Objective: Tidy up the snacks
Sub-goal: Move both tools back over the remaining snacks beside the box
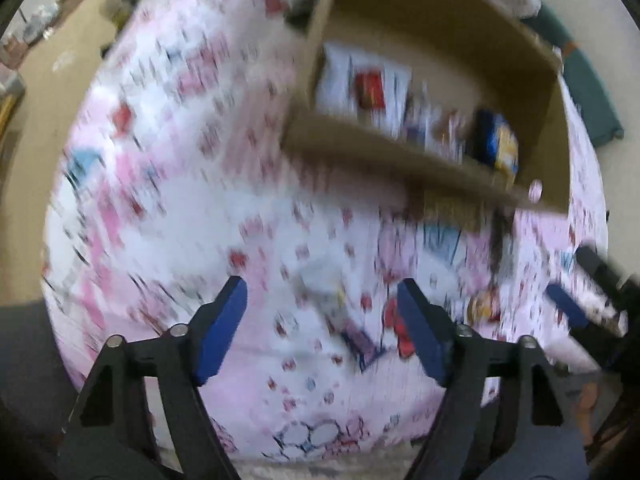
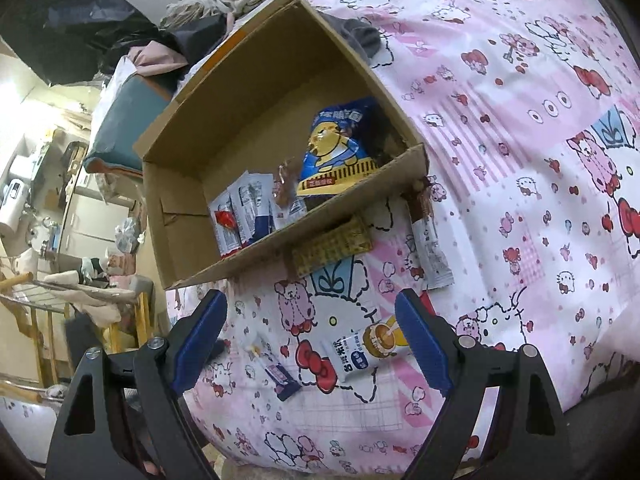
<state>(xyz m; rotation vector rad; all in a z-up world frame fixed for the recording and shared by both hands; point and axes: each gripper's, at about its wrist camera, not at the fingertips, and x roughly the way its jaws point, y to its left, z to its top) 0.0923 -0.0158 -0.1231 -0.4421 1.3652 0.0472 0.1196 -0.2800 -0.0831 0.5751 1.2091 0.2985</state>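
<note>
A cardboard box (image 2: 224, 120) lies on a pink cartoon-print bedsheet (image 2: 520, 160) and holds a blue-and-yellow snack bag (image 2: 336, 152) and white sachets (image 2: 240, 216). On the sheet in front lie a white snack bar packet (image 2: 368, 346), a small purple-ended packet (image 2: 276, 372), a yellow packet (image 2: 332, 248) and a grey sachet (image 2: 432, 252). My right gripper (image 2: 310, 304) is open and empty just above the white packet. My left gripper (image 1: 322, 292) is open and empty over the sheet; its view is blurred. The box (image 1: 532, 80) shows there too, and the right gripper (image 1: 568, 308) at the right edge.
A teal cushion (image 2: 120, 116) and piled clothes (image 2: 160, 40) lie behind the box. A wooden drying rack (image 2: 48, 304) and cluttered shelves (image 2: 36, 184) stand off the bed's left side. Beige floor (image 1: 52, 92) shows left of the bed.
</note>
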